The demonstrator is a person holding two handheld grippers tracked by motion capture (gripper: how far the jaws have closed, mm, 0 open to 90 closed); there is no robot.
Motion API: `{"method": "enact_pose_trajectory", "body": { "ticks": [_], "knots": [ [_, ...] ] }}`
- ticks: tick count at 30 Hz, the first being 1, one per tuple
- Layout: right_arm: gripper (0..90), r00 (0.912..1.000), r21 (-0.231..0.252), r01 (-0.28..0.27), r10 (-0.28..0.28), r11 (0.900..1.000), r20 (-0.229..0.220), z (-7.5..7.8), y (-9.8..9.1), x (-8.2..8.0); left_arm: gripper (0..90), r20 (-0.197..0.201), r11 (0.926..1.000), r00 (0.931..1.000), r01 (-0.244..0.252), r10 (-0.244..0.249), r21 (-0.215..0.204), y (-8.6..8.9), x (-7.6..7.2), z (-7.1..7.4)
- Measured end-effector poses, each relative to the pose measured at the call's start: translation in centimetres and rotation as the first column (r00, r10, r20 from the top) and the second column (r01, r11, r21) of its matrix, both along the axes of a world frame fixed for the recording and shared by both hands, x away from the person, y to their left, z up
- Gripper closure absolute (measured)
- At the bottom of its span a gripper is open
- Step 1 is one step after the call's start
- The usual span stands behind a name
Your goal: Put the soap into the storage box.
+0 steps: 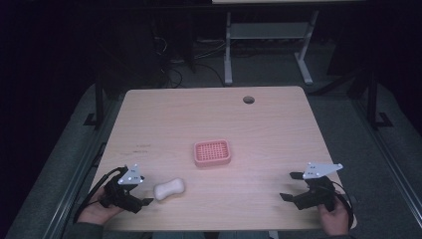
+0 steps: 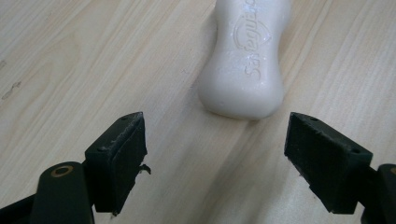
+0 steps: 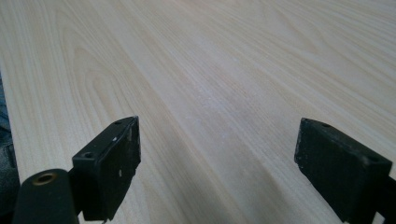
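Note:
A white waisted bar of soap (image 1: 169,188) lies on the wooden table (image 1: 209,124) near its front left. My left gripper (image 1: 145,197) sits just left of it, jaws wide apart and pointing at it. In the left gripper view the soap (image 2: 245,65) lies a short way beyond the open gripper (image 2: 215,140), with nothing between the pads. A pink soap dish (image 1: 212,153) with a perforated floor stands at the table's middle. My right gripper (image 1: 289,186) rests near the front right corner, open, and its own view has the gripper (image 3: 217,149) over bare wood.
A round cable hole (image 1: 248,99) sits near the far edge of the table. Beyond the table stand the white legs of another desk (image 1: 228,50), with cables on the dark floor.

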State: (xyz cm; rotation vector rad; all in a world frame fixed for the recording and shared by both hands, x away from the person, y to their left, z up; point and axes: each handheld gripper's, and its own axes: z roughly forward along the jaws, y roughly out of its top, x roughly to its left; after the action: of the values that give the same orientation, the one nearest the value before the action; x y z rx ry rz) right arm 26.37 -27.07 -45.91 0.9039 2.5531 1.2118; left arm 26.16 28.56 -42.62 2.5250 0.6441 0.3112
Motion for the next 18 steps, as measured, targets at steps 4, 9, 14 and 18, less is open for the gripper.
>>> {"method": "enact_pose_trajectory", "body": {
  "ticks": [4,9,14,18],
  "knots": [
    [14.1,1.0000,-0.001,0.001,-0.001,1.0000,-0.002,0.0,0.0,0.0,20.3,0.001,1.0000,1.0000,0.008,-0.008,0.000,-0.1,0.1,0.1],
    [14.1,1.0000,0.002,-0.002,0.002,1.0000,-0.004,0.0,0.0,0.0,20.3,0.006,0.9997,0.9997,0.023,-0.023,-0.005,-0.6,0.2,0.2],
    [14.2,1.0000,0.001,-0.003,0.003,1.0000,-0.006,0.0,0.1,0.0,20.2,0.002,0.9994,0.9994,0.035,-0.035,-0.003,-1.1,0.4,0.2],
    [14.2,1.0000,0.002,-0.002,0.002,1.0000,-0.006,0.0,0.0,0.0,20.0,0.001,0.9992,0.9992,0.041,-0.041,0.003,-1.3,0.6,0.2]
  ]
}}
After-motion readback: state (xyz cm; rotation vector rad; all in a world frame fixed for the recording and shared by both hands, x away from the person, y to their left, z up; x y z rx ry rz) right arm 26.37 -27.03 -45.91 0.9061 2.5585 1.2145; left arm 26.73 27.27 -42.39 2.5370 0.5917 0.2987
